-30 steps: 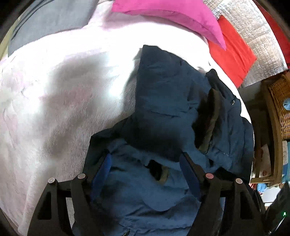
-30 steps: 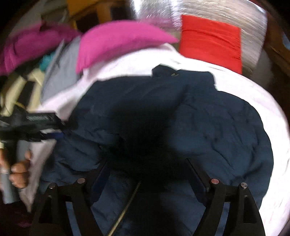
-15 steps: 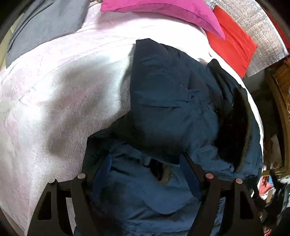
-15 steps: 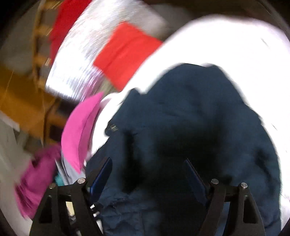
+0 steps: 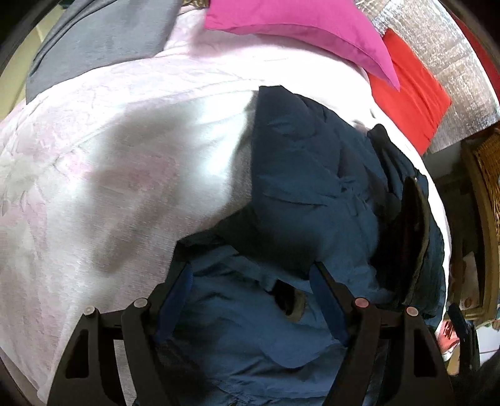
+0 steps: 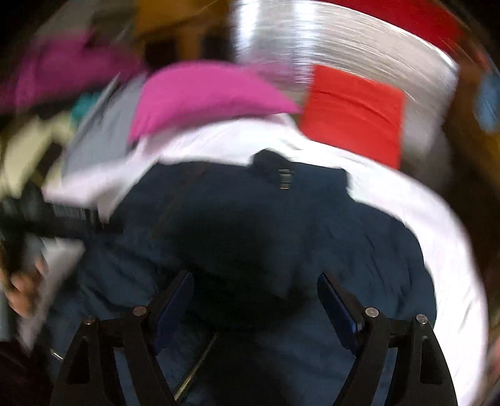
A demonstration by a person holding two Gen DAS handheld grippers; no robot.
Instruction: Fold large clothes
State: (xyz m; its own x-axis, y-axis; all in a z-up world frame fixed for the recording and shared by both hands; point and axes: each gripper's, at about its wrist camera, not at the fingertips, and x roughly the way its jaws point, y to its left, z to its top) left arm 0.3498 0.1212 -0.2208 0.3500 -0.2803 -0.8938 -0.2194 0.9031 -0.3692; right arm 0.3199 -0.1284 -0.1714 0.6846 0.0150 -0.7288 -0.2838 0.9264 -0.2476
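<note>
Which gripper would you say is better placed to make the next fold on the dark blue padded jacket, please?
Probably the left gripper: its view is sharp, open over a bunched layer of the dark blue padded jacket. The right gripper is also open above it, but its view is motion-blurred.

The jacket (image 5: 312, 193) lay on the bed (image 5: 109, 175), a pillow (image 5: 300, 28) behind it, a cushion (image 5: 412, 93) to the pillow's right.

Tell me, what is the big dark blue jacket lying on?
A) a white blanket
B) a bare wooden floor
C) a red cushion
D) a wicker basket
A: the jacket lies spread on the white blanket, which shows around it in both views; the red cushion sits apart, beyond it.
</note>
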